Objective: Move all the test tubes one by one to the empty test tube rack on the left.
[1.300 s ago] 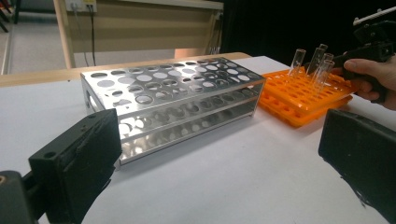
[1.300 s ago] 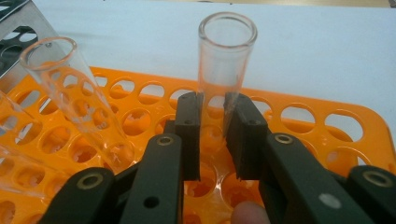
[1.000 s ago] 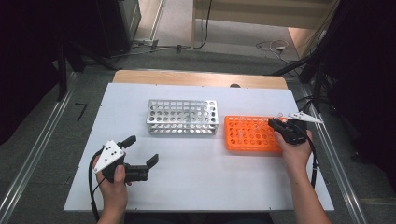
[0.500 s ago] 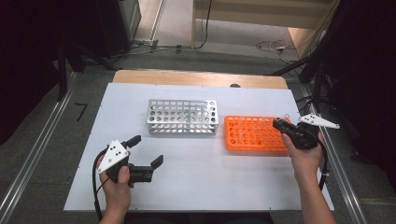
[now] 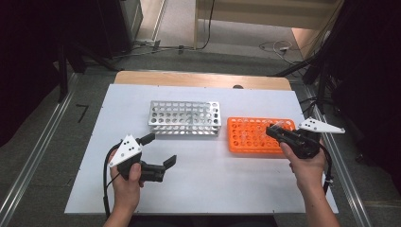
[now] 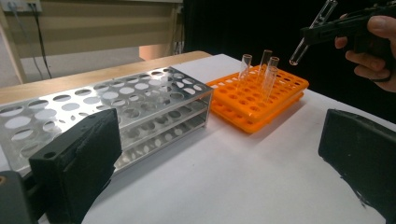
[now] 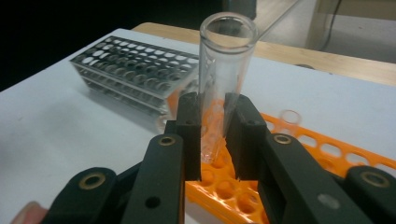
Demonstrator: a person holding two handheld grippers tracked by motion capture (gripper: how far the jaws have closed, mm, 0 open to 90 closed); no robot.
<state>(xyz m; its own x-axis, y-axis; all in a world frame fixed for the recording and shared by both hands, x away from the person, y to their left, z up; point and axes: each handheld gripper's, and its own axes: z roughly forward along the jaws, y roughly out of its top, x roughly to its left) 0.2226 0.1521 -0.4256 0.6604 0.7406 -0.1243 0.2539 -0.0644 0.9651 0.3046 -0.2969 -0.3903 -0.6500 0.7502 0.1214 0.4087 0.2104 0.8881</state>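
Note:
My right gripper is shut on a clear glass test tube, which it holds tilted above the orange rack. In the left gripper view the right gripper hangs well above that orange rack, the test tube slanting down from it. Three more tubes stand upright in the rack's holes. A silver metal rack lies to the left of the orange one, its holes bare. My left gripper hovers open near the table's front, nothing between its jaws.
The white table top ends in a wooden strip at the far side. Cables lie on the floor beyond it. Metal rails run along both sides of the table.
The right gripper has risen and drifted right with the tube, away from the orange rack's holes. The left gripper has shifted a little to the right and up, still open.

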